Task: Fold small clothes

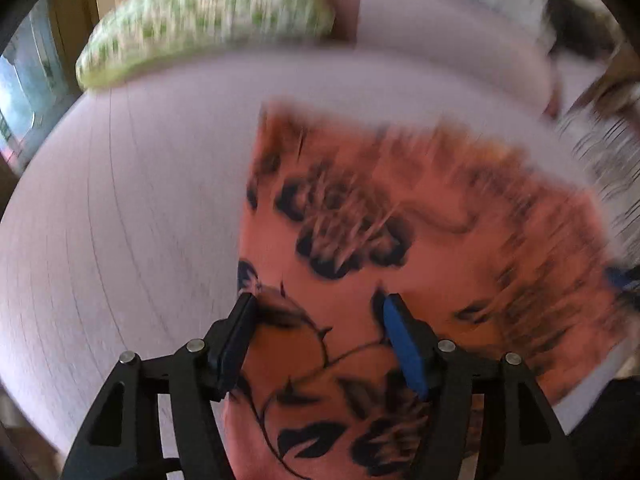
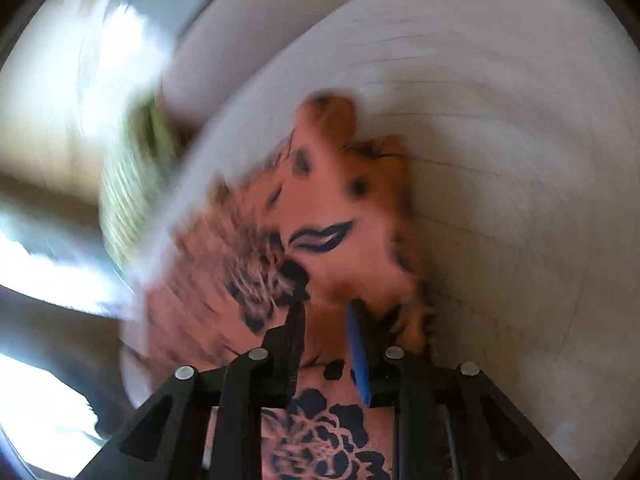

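1. We see the coral floral garment (image 1: 400,240) spread flat on the pale bed sheet (image 1: 120,220); its long axis seems to run away to the right, though blur hampers us.
2. Our left gripper (image 1: 320,304) hangs wide open above its near edge, gripping nothing.
3. Our right gripper (image 2: 326,310) stands narrowly parted over the bunched end; we judge it empty.

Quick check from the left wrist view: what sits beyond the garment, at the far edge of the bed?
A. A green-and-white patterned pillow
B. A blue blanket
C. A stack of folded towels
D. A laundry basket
A. In the left wrist view a green-and-white pillow lies at the far edge of the pale sheet, beyond the orange floral garment; blur hides finer detail.
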